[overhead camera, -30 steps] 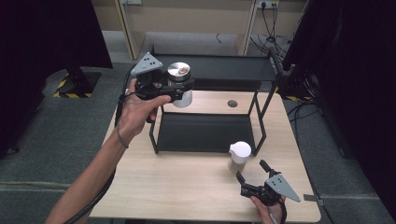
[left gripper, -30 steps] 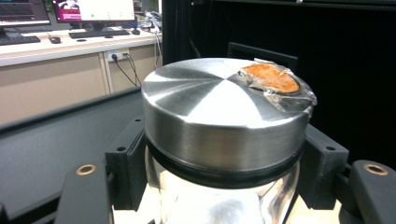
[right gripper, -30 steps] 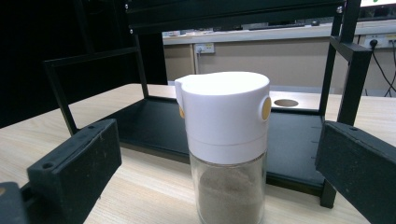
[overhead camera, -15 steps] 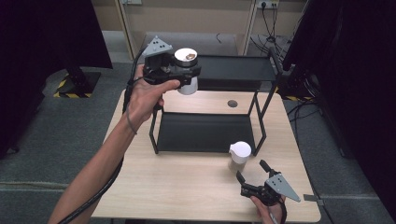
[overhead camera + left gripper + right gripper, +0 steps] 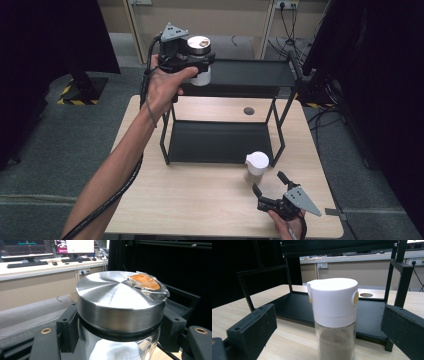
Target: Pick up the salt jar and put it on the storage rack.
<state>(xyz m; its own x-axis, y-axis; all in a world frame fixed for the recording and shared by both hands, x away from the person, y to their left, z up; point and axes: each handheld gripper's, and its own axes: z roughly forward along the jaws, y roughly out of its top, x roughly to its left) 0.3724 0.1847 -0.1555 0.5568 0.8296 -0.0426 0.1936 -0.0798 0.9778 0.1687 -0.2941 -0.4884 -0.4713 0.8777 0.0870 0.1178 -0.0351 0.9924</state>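
We hold a steel-lidded jar (image 5: 200, 62) clamped in the left hand-held gripper (image 5: 192, 60) above the rack's top shelf (image 5: 250, 75), prob. to shelve it, w/ the right hand-held gripper (image 5: 270, 192) wide open facing the white-capped shaker (image 5: 257, 167) on the bench (image 5: 200, 200).

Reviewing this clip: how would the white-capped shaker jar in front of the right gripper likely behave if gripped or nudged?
The shaker jar looks like clear glass below its cap, so probably rigid, smooth and breakable. It stands tall on a narrow base, so a push high up might tip it. Brown powder fills the lower part, likely keeping the weight low. The right gripper stands open before it.
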